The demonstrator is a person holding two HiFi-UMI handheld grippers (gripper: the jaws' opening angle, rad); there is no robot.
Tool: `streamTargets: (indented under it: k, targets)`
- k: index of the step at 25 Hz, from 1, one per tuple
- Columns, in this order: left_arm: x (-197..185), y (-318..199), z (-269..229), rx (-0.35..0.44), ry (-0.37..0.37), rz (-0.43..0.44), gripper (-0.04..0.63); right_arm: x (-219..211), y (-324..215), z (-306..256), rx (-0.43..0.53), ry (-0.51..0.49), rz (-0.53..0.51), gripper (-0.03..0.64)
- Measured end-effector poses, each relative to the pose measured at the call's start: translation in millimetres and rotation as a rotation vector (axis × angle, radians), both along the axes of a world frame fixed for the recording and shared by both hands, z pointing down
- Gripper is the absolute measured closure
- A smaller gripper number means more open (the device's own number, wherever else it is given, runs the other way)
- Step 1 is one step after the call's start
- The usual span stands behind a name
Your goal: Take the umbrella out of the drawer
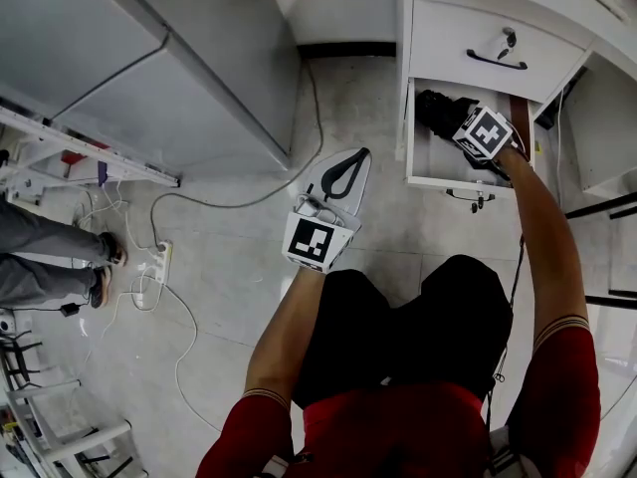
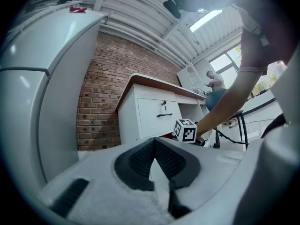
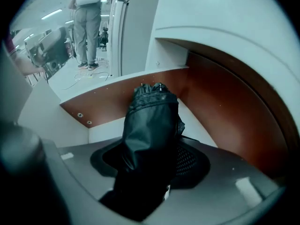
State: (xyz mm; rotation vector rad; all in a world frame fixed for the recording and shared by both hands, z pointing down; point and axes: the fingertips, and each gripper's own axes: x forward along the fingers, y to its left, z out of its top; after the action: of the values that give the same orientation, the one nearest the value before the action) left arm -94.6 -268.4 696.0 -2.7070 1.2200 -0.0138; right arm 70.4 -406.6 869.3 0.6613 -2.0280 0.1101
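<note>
The black folded umbrella [image 3: 150, 121] lies inside the open lower drawer [image 1: 426, 162] of the white desk. It shows as a dark bundle [image 1: 434, 106] in the head view. My right gripper [image 1: 444, 118] reaches down into the drawer, its jaws on either side of the umbrella's near end. In the right gripper view the umbrella fills the gap between the pads [image 3: 190, 161], which press on it. My left gripper [image 1: 356, 162] hovers over the floor left of the drawer, shut and empty, its pads [image 2: 140, 158] meeting at the tips.
A closed upper drawer [image 1: 498, 43] with a black handle sits above the open one. A tall grey cabinet [image 1: 149, 58] stands to the left. A power strip [image 1: 159, 262] and cables lie on the floor, next to a person's legs [image 1: 50, 257]. Another person [image 3: 89, 13] stands far off.
</note>
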Motion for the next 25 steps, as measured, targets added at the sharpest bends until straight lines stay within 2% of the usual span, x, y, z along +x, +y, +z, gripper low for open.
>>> streamTargets:
  k: [13,18,25]
  targets:
    - [12,-4,-21,0.039,0.033,0.035,0.591,-5,25,-59,0.083,0.035,-0.074,0.353]
    - [19,-8,-28,0.051,0.037,0.051,0.591,-11,44,-82,0.116,0.029,-0.133,0.353]
    - [25,-10,-36,0.048,0.01,0.062,0.591,-19,69,-117,0.163,-0.051,-0.164,0.354]
